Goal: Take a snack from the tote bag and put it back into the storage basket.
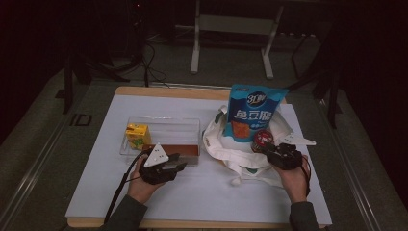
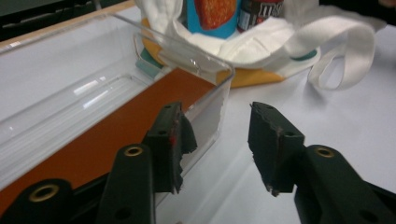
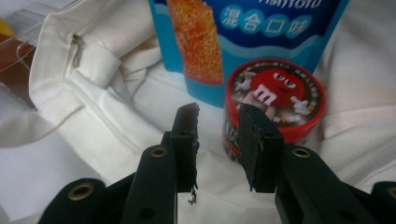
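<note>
While the left gripper sits spread at the near corner of the clear box, with one jaw inside the wall and one outside, the right gripper hovers over the white bag, its jaws parted a little and holding nothing. Just beyond its tips stands a candy can, upright inside the bag with its long axis vertical and its red lid tilted toward the camera. Behind it a blue pouch stands upright too. A yellow carton stands at the box's left end.
</note>
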